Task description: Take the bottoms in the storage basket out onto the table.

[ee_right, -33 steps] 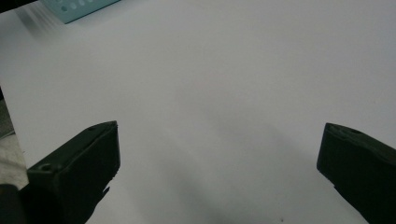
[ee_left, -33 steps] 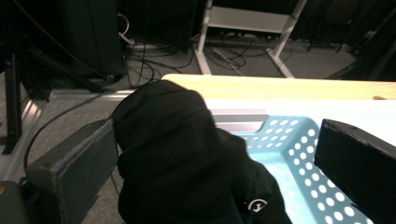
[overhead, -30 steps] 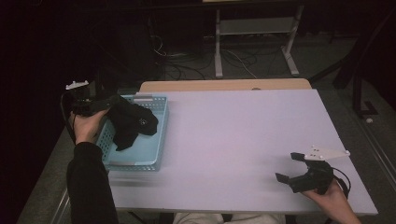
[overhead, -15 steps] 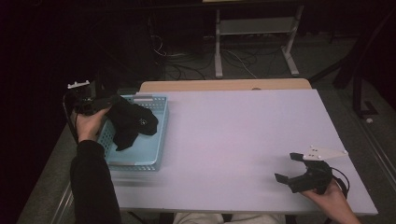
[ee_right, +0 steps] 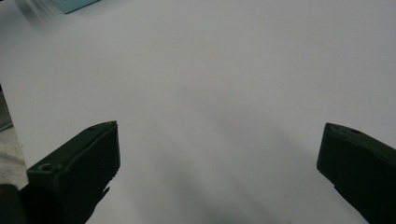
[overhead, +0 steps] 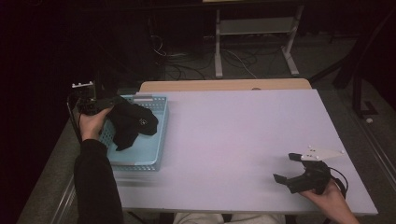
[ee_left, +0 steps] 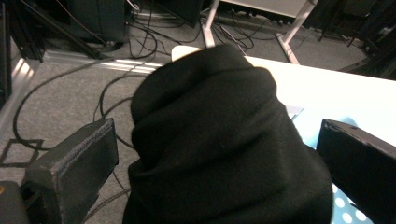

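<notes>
Cloth (overhead: pixel 133 122), black and bunched, now hangs higher over the blue basket (overhead: pixel 149 154) at the table's left edge, between the left gripper's (overhead: pixel 106 100) parted jaws; right gripper (overhead: pixel 288 169) unmoved, jaws wide, empty.

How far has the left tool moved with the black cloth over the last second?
Cannot tell of any real shift. In the high view the left tool sits at the blue basket's far-left corner, the black cloth draped over the basket, as before.
</notes>
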Available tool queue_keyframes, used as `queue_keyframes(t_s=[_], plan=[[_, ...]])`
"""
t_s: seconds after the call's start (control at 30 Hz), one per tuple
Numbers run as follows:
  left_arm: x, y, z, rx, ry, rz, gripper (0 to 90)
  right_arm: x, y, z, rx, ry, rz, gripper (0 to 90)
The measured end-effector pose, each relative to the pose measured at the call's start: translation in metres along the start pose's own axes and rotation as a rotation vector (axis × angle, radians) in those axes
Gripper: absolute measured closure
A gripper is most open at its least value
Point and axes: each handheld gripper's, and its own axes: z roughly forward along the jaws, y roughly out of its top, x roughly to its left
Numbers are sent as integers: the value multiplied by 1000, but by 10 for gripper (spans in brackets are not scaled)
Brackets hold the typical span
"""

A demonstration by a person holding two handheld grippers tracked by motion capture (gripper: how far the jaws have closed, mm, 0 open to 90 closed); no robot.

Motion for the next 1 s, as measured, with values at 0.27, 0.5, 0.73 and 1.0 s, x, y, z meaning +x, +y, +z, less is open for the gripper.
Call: queue_keyframes(t_s=[0.27, 0.5, 0.73, 1.0], plan=[[-4, -3, 10, 62, -1, 26, 138, 0, 0, 1, 7, 2, -1, 0], [-6, -3, 9, 44, -5, 14, 443, 0, 0, 1, 7, 3, -3, 0], [-7, -3, 7, 48, -29, 19, 720, 0, 0, 1, 4, 3, -5, 0], [-13, 2, 7, 89, -62, 1, 763, 1, 1, 1, 6, 2, -5, 0]])
